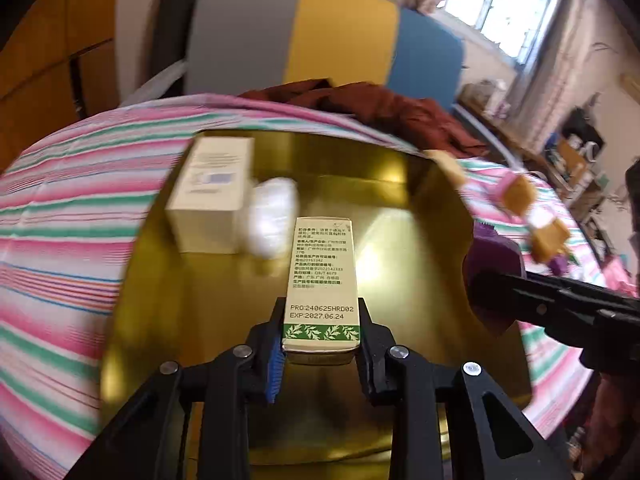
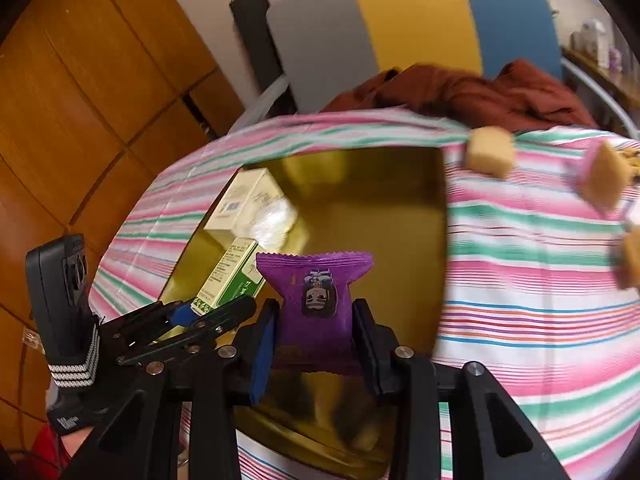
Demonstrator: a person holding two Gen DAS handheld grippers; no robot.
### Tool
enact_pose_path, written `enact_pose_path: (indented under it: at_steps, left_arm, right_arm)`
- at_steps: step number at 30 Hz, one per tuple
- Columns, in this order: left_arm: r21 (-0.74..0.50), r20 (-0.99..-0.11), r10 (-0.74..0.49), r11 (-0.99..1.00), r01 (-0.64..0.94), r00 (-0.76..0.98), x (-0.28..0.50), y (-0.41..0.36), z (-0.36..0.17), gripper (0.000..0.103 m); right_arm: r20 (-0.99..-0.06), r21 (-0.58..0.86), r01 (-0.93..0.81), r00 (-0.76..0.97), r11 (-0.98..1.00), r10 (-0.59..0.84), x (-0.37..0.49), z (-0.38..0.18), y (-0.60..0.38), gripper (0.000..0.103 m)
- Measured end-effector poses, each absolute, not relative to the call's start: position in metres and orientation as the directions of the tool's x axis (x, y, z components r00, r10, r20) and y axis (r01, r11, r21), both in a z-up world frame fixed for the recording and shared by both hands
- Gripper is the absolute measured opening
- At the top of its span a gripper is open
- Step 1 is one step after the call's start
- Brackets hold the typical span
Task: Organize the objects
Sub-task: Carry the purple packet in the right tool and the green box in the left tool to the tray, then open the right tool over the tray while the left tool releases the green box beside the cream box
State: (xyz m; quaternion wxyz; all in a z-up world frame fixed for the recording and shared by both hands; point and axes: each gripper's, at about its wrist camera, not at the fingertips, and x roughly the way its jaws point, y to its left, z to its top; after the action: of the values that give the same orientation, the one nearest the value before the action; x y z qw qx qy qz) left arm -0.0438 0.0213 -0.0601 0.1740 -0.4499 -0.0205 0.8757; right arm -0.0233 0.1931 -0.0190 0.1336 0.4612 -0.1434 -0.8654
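Observation:
My left gripper (image 1: 320, 334) is shut on a slim cream box with green leaf trim (image 1: 322, 276) and holds it over a shiny gold tray (image 1: 400, 200). In the tray lie a larger cream box (image 1: 212, 196) and a white plastic-wrapped item (image 1: 272, 216). My right gripper (image 2: 314, 332) is shut on a purple snack packet (image 2: 316, 300), also over the gold tray (image 2: 380, 208). In the right wrist view the left gripper (image 2: 208, 312) with its slim box (image 2: 232, 276) is at the left. The right gripper (image 1: 560, 312) enters the left wrist view from the right.
The tray rests on a pink, green and white striped cloth (image 1: 68, 216). Several tan cake pieces (image 2: 490, 152) in wrappers lie on the cloth right of the tray. A dark red garment (image 2: 460, 88) and a grey, yellow and blue chair back (image 2: 412, 20) are behind.

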Motion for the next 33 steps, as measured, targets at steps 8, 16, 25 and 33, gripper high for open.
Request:
enact_pose_path:
  at_steps: [8,16,25,33]
  left_arm:
    - [-0.151,-0.806,0.241,-0.967,-0.206,-0.54,-0.062,-0.004,-0.071,0.03]
    - [-0.117,-0.781,0.204,-0.976,-0.183,-0.59,-0.047,-0.006,-0.06,0.059]
    - [-0.282,-0.691,0.23,-0.959,-0.037,-0.685,-0.032,-0.031,-0.03,0.09]
    - [-0.299,-0.643,0.261,-0.951,-0.078,-0.72,-0.028,-0.001,-0.011,0.096]
  right_arm:
    - [-0.808,0.394,0.064,-0.451,-0.917,-0.379,-0.072,-0.048,0.154,0.037]
    - [-0.791,0.505,-0.037,-0.418,-0.862,-0.446,-0.095,-0.062,0.16,0.047]
    - [-0.656,0.462,0.042,-0.655,-0.886,-0.374,-0.108,0.061,0.199,0.048]
    - [-0.678,0.479,-0.049,-0.655,-0.877,-0.334,-0.062,0.032,0.248,0.048]
